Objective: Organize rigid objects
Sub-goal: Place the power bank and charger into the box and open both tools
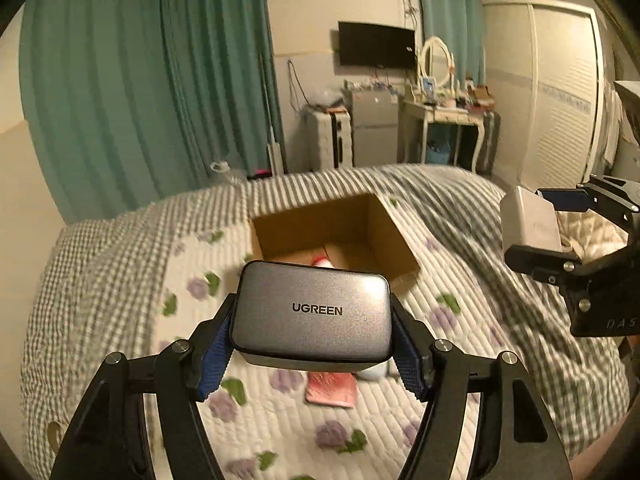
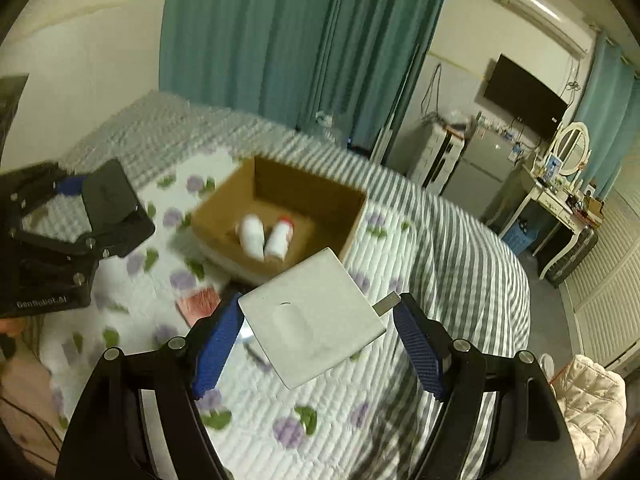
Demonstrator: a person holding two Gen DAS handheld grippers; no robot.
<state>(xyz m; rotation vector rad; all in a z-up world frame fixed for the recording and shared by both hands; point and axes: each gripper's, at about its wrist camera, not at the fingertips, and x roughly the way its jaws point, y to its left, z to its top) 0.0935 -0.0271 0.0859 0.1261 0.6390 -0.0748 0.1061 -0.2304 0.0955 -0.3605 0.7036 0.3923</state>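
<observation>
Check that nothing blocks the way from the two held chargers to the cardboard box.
Nothing visible does. The gray charger and white charger hang above the bed, and the cardboard box lies open ahead, holding only two white bottles.

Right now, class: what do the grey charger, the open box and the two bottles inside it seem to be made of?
Grey charger: probably matte plastic with a metallic-looking finish; soft sheen, printed UGREEN logo.
Open box: corrugated cardboard, by its dull brown walls and raw cut edges.
Two bottles: likely smooth white plastic, though blur leaves that open.
</observation>
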